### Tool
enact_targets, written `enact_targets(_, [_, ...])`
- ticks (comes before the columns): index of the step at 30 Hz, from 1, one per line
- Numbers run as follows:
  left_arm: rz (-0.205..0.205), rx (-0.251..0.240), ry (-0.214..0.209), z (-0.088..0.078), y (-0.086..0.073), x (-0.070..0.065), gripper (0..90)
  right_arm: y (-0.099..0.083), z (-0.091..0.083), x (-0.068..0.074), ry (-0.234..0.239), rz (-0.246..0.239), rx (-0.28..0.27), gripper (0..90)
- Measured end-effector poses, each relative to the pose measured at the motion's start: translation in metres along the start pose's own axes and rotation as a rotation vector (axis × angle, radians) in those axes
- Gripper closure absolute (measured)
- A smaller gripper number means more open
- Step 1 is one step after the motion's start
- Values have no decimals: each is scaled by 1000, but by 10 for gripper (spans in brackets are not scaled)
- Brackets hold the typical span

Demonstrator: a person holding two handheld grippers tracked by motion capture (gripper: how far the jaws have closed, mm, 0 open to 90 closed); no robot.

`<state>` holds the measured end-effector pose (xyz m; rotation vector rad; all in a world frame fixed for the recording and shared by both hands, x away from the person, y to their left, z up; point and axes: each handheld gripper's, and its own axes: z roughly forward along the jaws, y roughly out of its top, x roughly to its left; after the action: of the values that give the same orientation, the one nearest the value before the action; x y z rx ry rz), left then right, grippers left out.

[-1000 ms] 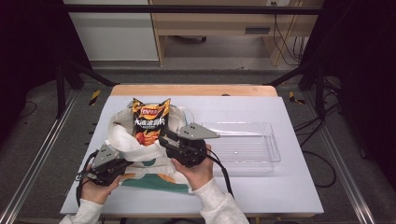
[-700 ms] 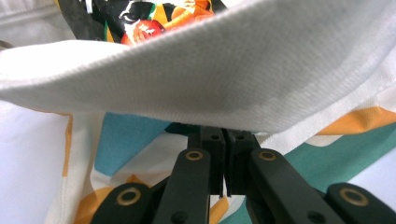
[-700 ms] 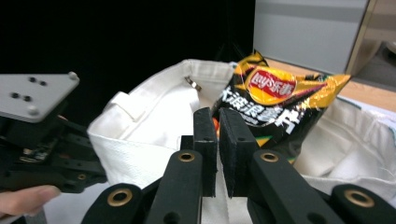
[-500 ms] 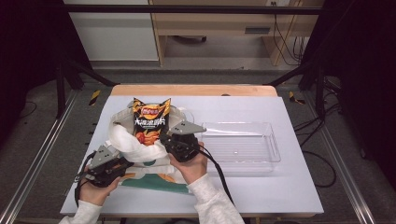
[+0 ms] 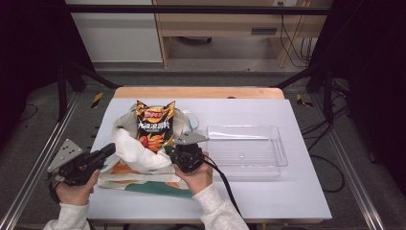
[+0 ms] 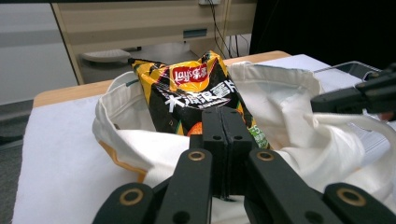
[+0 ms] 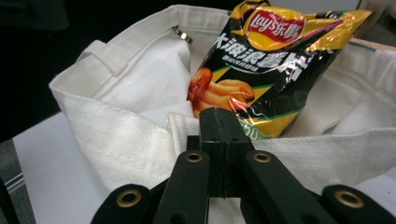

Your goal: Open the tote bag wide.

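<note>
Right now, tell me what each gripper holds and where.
Both are shut on the white tote bag: left gripper on its near rim, right gripper on the rim's other side. Chip bag stands inside, unheld.

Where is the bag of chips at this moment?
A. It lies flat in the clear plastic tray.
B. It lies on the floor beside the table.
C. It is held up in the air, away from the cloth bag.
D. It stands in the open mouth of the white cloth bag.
D: the bag of chips rises out of the open white cloth bag, while the clear plastic tray beside it holds nothing.

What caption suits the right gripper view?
Closed right gripper pinching the canvas bag's rim, chip bag inside.
</note>
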<state>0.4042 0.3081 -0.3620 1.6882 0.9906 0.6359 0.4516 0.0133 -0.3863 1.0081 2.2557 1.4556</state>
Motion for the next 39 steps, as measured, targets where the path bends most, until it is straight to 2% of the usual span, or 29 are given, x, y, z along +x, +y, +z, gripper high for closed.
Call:
enact_targets(1, [0, 0, 0, 0, 0, 0, 899, 0, 0, 0, 0, 0, 0, 900])
enact_targets(3, [2, 59, -6, 14, -5, 1, 899, -5, 1, 2, 5, -6, 18, 900])
enact_targets(4, [2, 81, -11, 18, -9, 2, 900, -7, 1, 3, 4, -5, 22, 900])
enact_targets(5, [2, 81, -11, 18, -9, 2, 900, -7, 1, 3, 4, -5, 22, 900])
enact_targets(6, [3, 124, -9, 25, -16, 3, 900, -10, 1, 2, 9, -3, 27, 900])
enact_targets(7, [3, 124, -9, 25, -16, 3, 900, -10, 1, 2, 9, -3, 27, 900])
enact_targets(8, [5, 160, -11, 30, -24, 4, 900, -14, 2, 2, 13, 0, 30, 900])
enact_targets(10, [19, 162, -26, 33, -27, 5, 900, -16, 2, 2, 14, 3, 34, 900])
enact_targets(11, [19, 179, -22, 34, -31, 5, 900, -18, 2, 2, 16, 2, 39, 900])
enact_targets(12, [23, 217, -17, 35, -37, 4, 900, -23, 3, 2, 16, 8, 51, 900])
enact_targets(16, [29, 251, -22, 37, -45, 2, 900, -31, 6, 3, 21, 16, 61, 900])
enact_targets(17, [43, 270, -21, 37, -49, 2, 900, -37, 7, 3, 24, 22, 72, 900])
enact_targets(21, [48, 293, -24, 39, -55, 0, 900, -45, 9, 2, 28, 34, 83, 900])
enact_targets(27, [81, 357, -24, 42, -68, -2, 900, -59, 14, 3, 31, 51, 112, 900])
enact_targets(29, [85, 359, -23, 43, -70, -2, 900, -62, 16, 4, 30, 52, 121, 900])
enact_targets(35, [111, 386, -18, 45, -77, -6, 900, -66, 20, 4, 14, 61, 152, 900])
enact_targets(36, [131, 415, -22, 48, -80, -8, 900, -67, 22, 5, 10, 61, 170, 900])
enact_targets(39, [142, 415, -13, 49, -81, -10, 900, -62, 20, 4, 16, 71, 154, 900])
